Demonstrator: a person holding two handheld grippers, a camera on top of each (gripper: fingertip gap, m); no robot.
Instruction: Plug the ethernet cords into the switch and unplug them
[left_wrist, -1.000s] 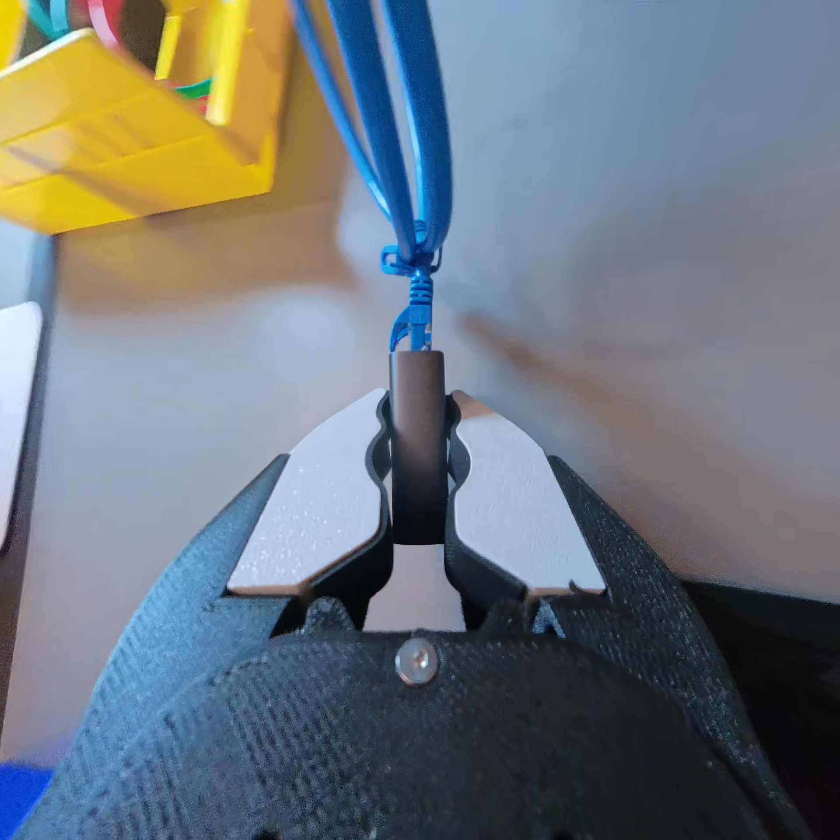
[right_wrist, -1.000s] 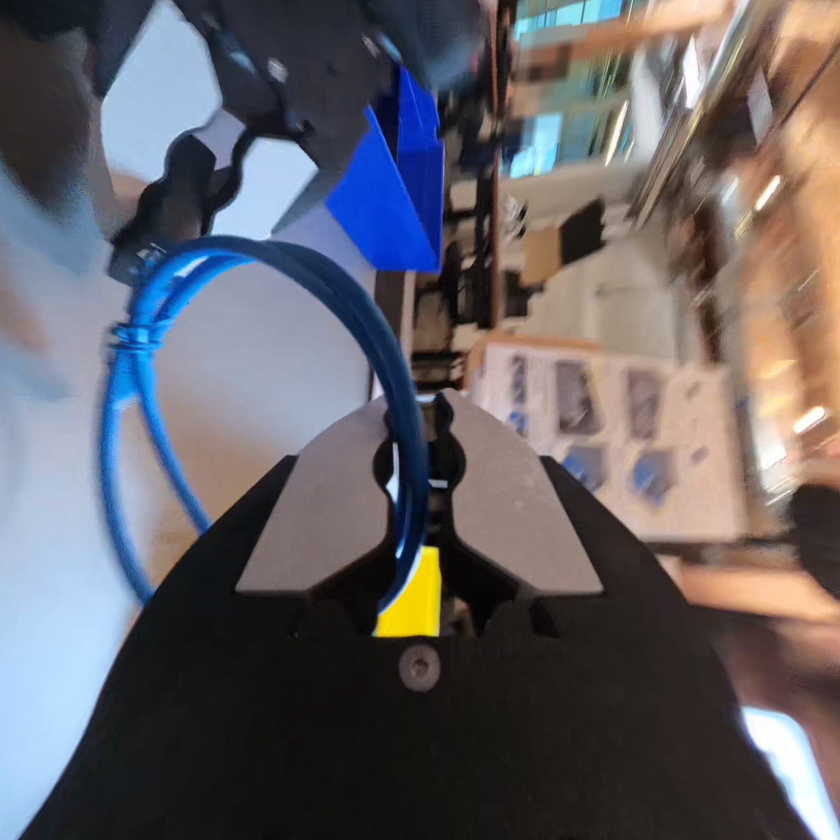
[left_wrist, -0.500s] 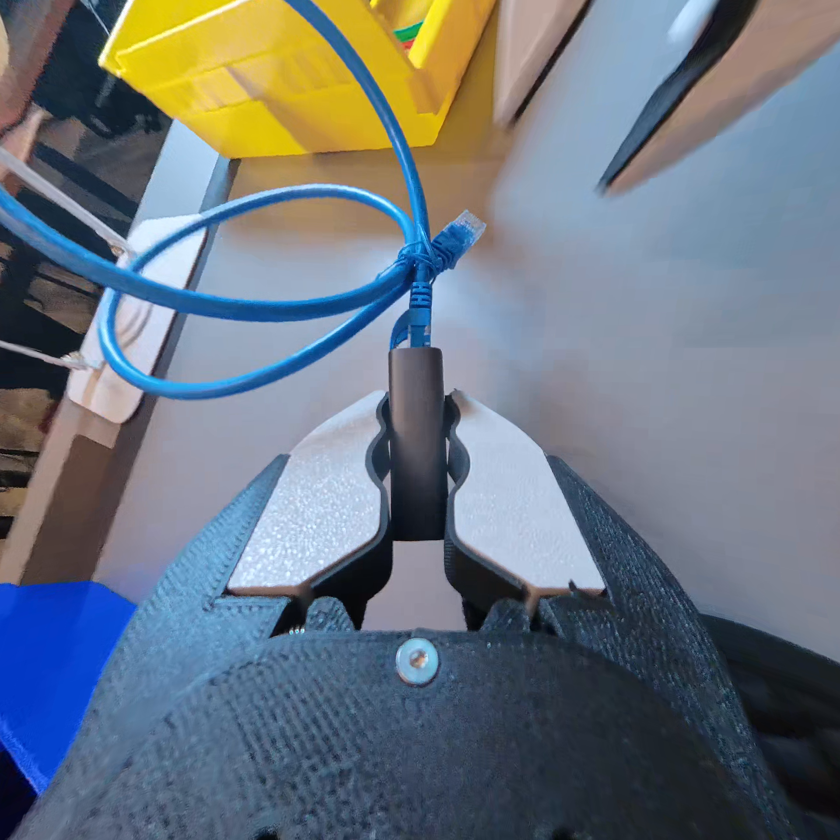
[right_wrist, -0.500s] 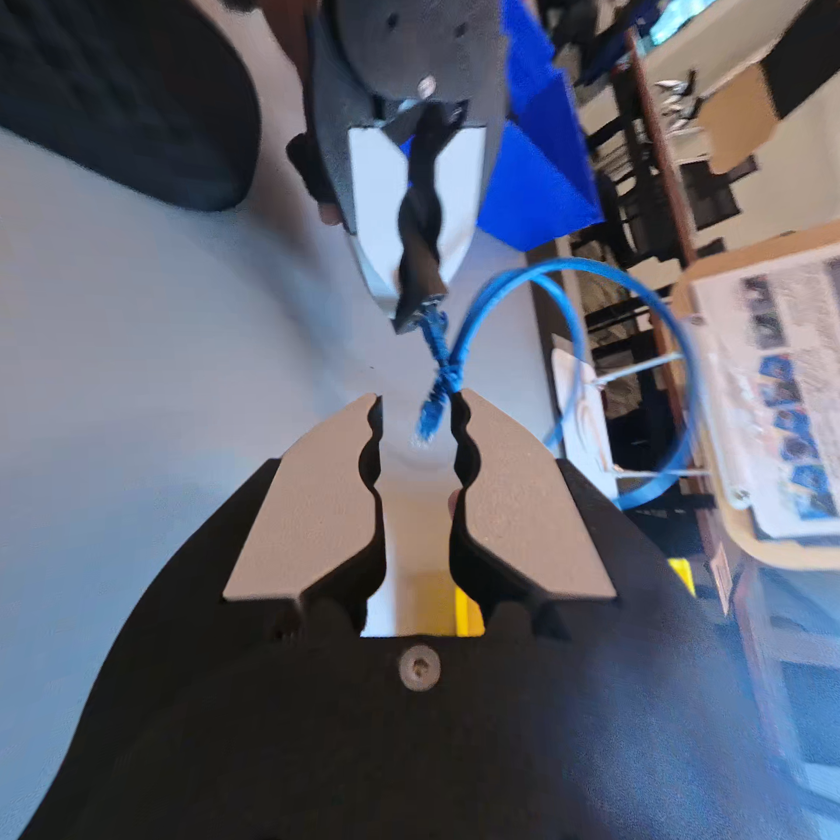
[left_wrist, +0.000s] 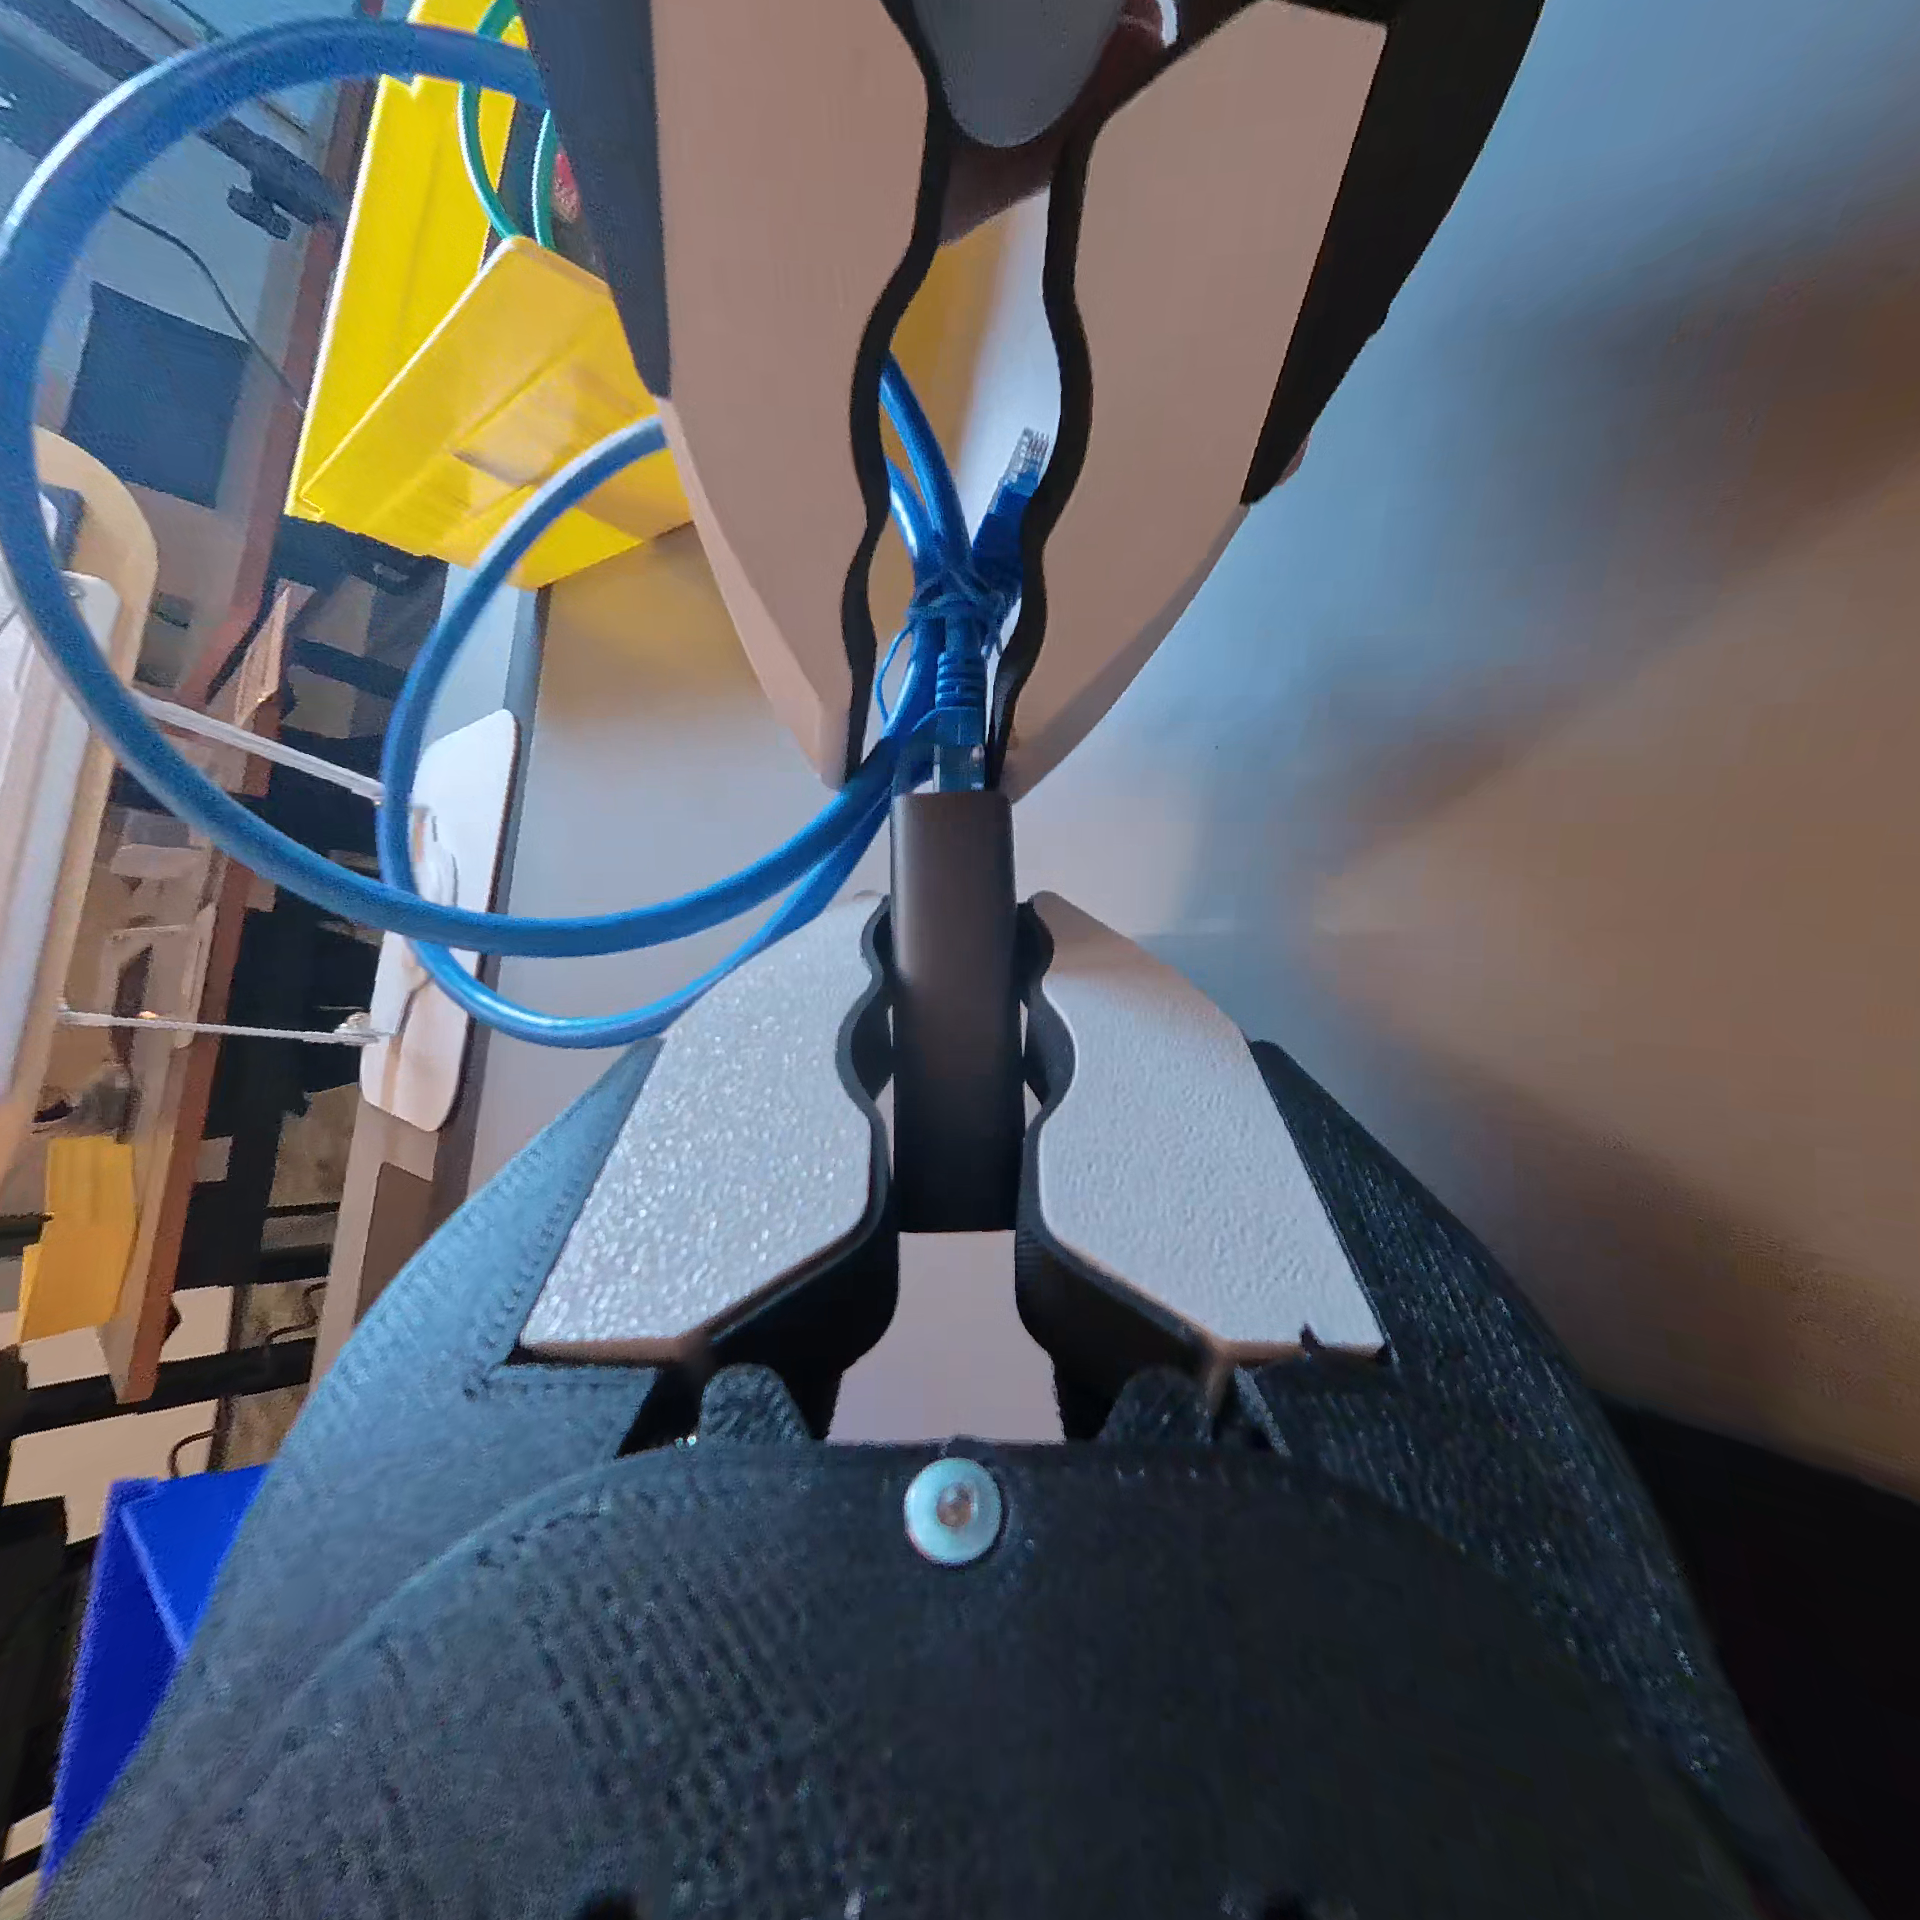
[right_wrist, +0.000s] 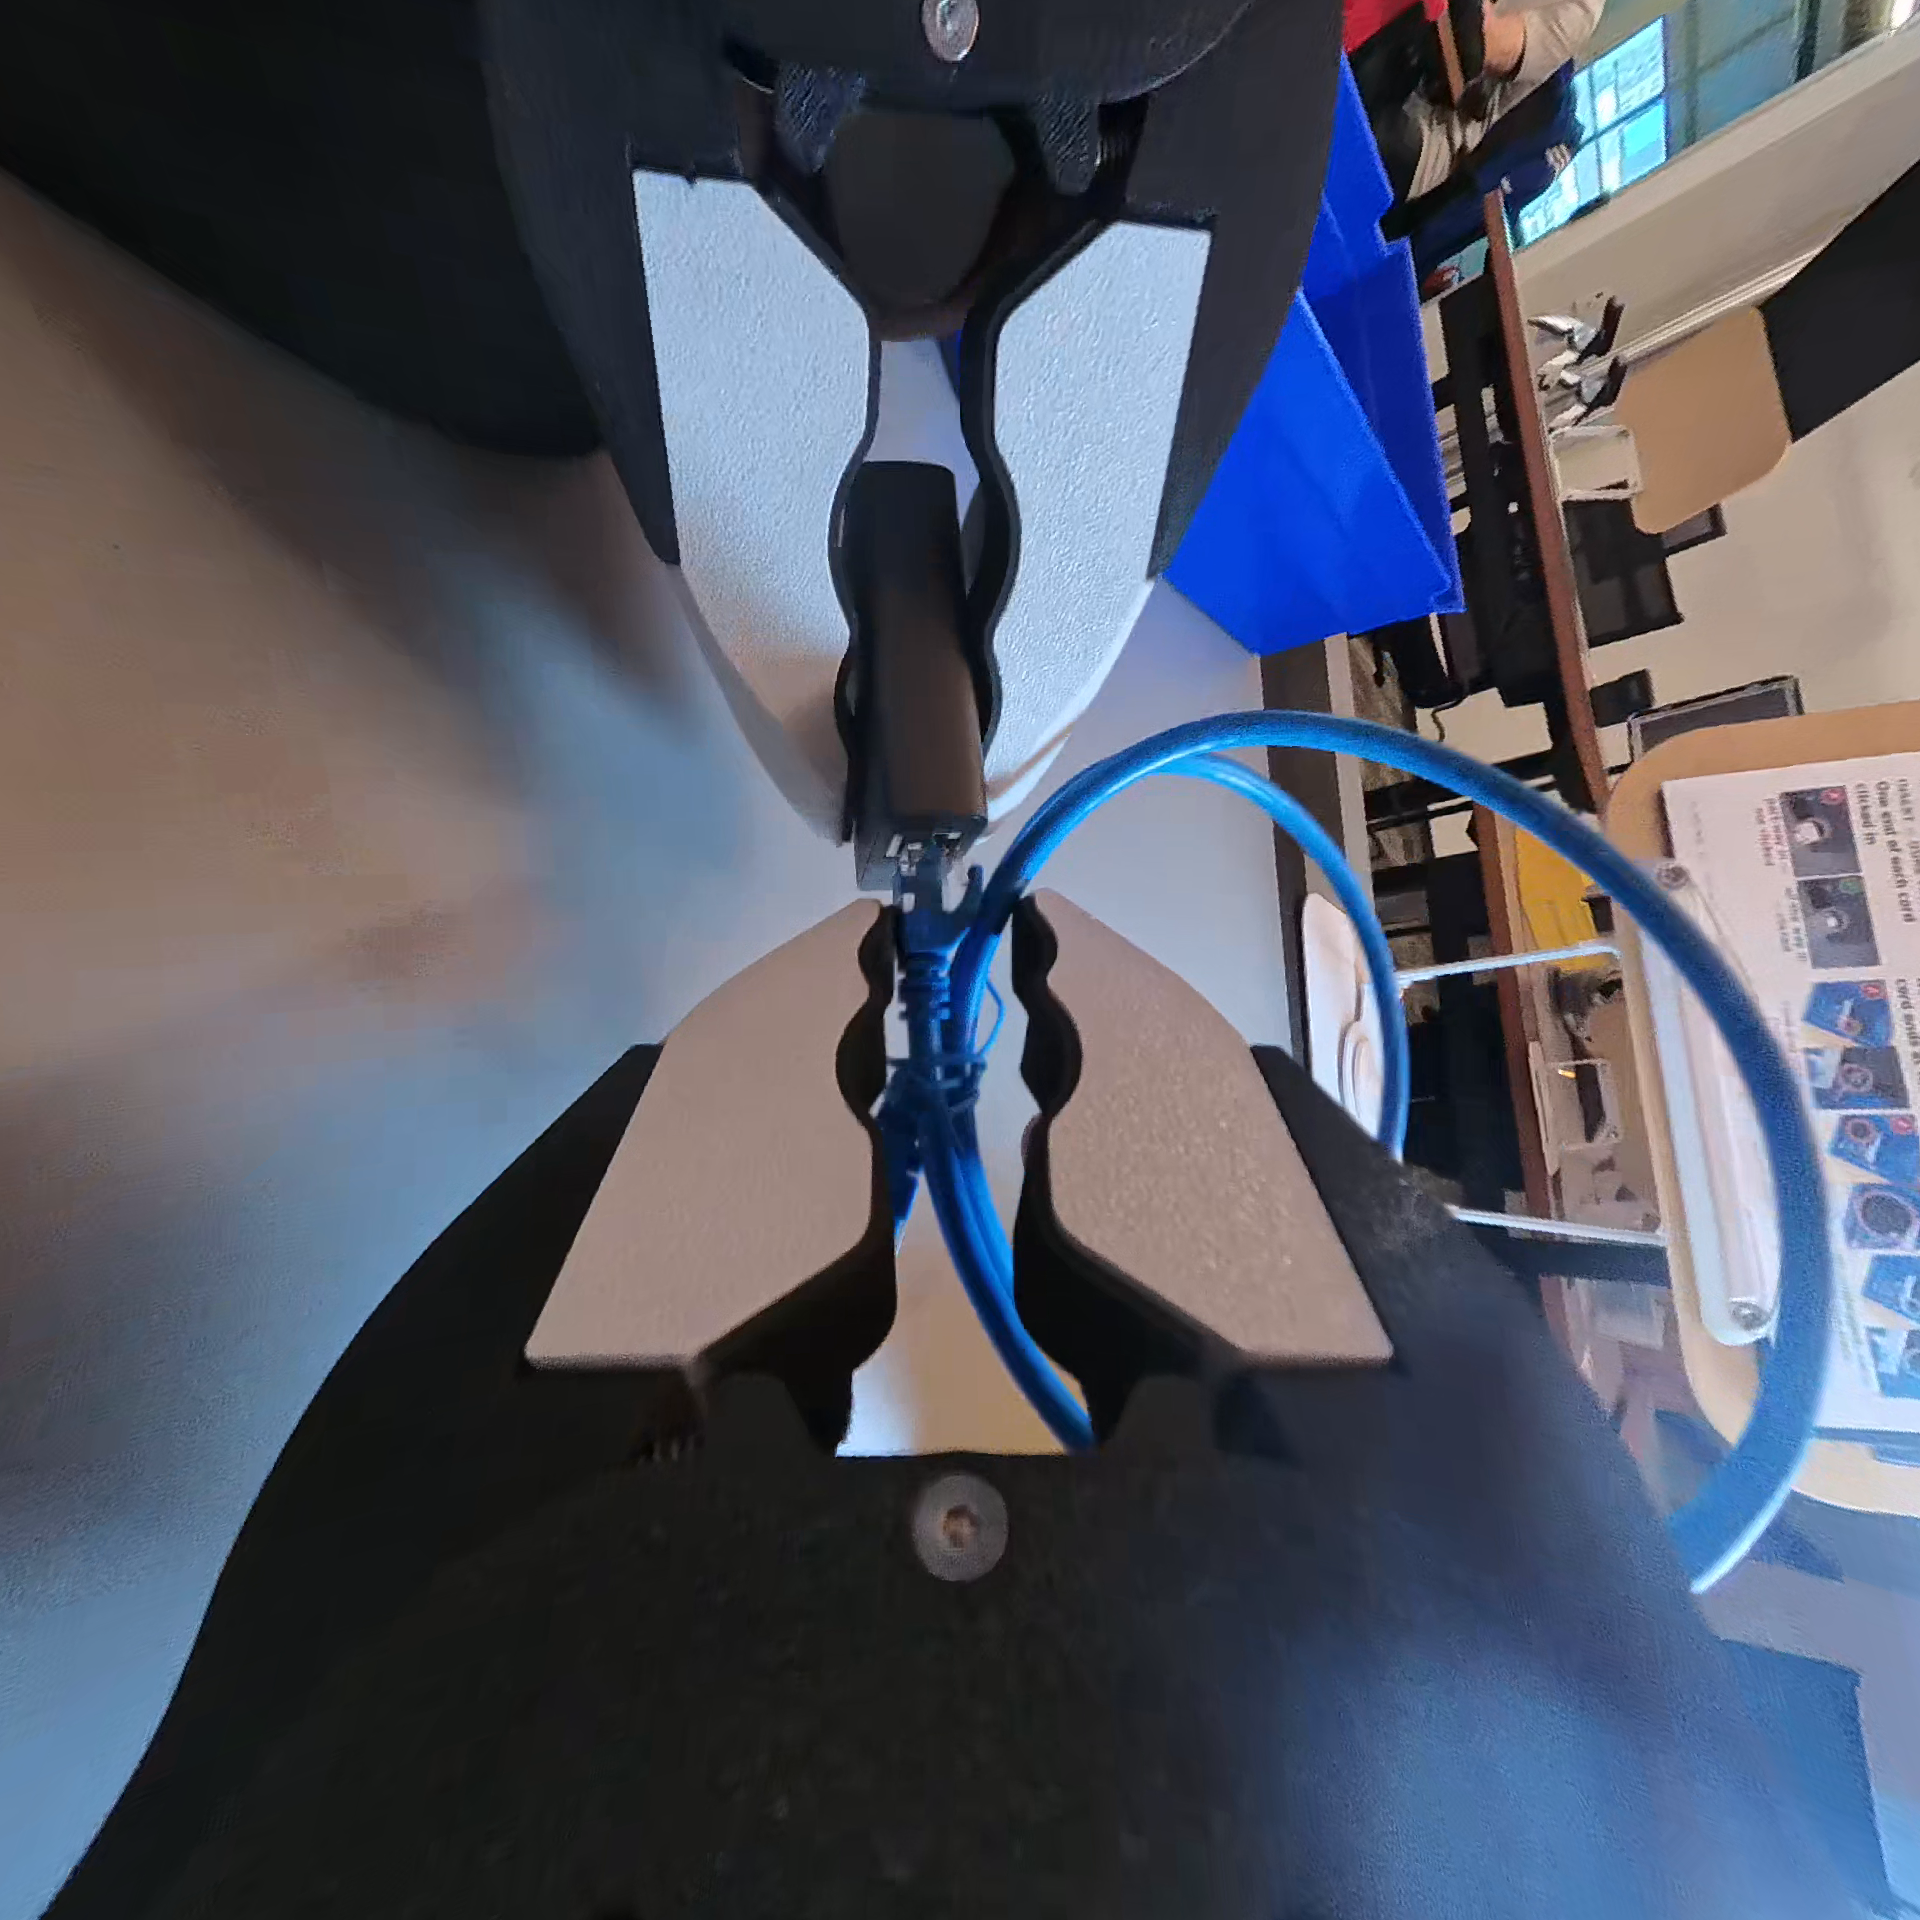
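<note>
My left gripper (left_wrist: 951, 914) is shut on the small dark switch (left_wrist: 951, 997), which stands out past its fingertips. A blue ethernet cord (left_wrist: 623, 925) is plugged into the switch's far end, with its coils tied just beyond the plug. Its free plug (left_wrist: 1023, 478) points away. My right gripper (right_wrist: 954, 914) faces the left one nose to nose. Its jaws stand narrowly apart around the plugged-in plug (right_wrist: 925, 966) and the tied bundle, with slivers of gap showing. The switch (right_wrist: 920, 665) shows in the left gripper above it, and the cord's loop (right_wrist: 1558, 821) hangs to the right.
A yellow bin (left_wrist: 468, 416) holding other cords stands at the table's far left. A blue bin (left_wrist: 135, 1621) (right_wrist: 1320, 468) stands behind the left gripper. A white pad (left_wrist: 457, 883) lies at the table edge. A sheet of pictures (right_wrist: 1829, 1039) lies on a side table. My two grippers' fingertips are within a few centimetres of each other.
My right gripper let go of the cord's loop, swung round to face the left gripper and moved in until its fingers straddle the plug. The left gripper has kept hold of the switch.
</note>
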